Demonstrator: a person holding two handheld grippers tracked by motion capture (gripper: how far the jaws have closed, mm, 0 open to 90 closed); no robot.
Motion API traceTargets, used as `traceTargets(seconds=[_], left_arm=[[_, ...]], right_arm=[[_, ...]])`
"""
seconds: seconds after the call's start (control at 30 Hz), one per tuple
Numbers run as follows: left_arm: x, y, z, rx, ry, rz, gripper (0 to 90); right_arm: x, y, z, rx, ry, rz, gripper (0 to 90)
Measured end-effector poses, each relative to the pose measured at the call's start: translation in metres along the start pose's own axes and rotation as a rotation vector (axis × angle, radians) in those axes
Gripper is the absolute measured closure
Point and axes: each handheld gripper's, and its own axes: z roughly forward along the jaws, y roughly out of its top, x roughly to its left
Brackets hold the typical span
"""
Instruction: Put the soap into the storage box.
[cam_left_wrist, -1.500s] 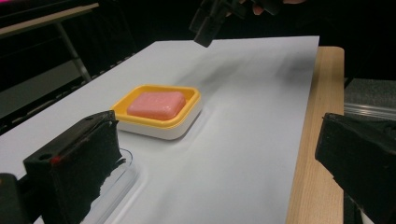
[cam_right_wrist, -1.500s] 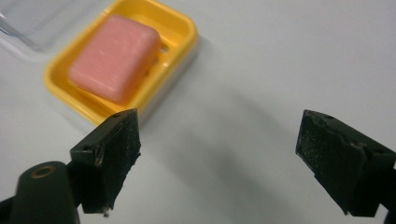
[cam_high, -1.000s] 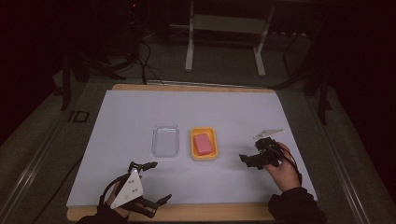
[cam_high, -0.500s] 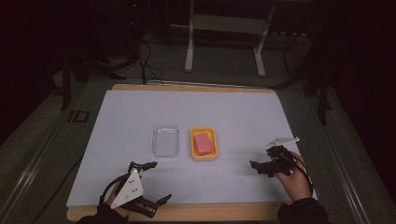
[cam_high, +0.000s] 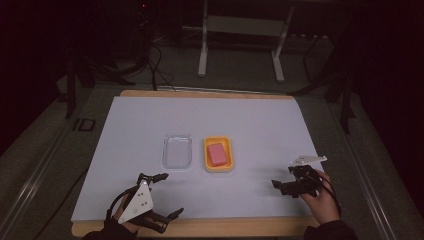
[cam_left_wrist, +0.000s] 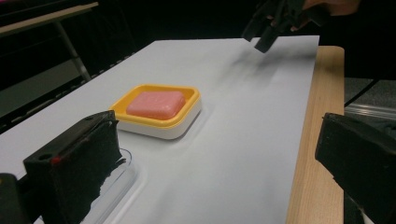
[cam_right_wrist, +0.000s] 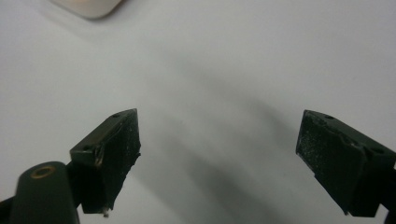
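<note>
Over the last second the right claw (cam_high: 292, 184) has drawn back from beside the yellow plastic dish (cam_high: 218, 154) toward the lower right of the frame, wide open and empty, so the one pink soap bar (cam_high: 217, 154) seems delivered. It lies in that dish at centre, beside one clear plastic tray (cam_high: 178, 151). The left claw (cam_high: 164, 196), lower left, is also wide open, holding nothing.

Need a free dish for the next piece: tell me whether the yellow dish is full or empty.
Full: the yellow dish holds a pink soap bar lying flat inside its rim, covering most of its floor.
</note>
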Motion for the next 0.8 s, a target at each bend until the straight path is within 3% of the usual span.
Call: traceTargets(seconds=[0.2, 0.5, 0.8], left_arm=[[0.001, 0.000, -0.001, -0.002, 0.001, -0.004, 0.6], [0.000, 0.001, -0.001, -0.002, -0.007, -0.002, 0.6], [-0.001, 0.001, -0.001, -0.001, -0.007, -0.001, 0.6]], right_arm=[[0.007, -0.011, -0.001, -0.038, 0.013, -0.042, 13.6], [0.012, -0.013, 0.004, -0.063, 0.021, -0.116, 13.5], [0.009, -0.015, 0.009, -0.050, 0.041, -0.091, 13.5]])
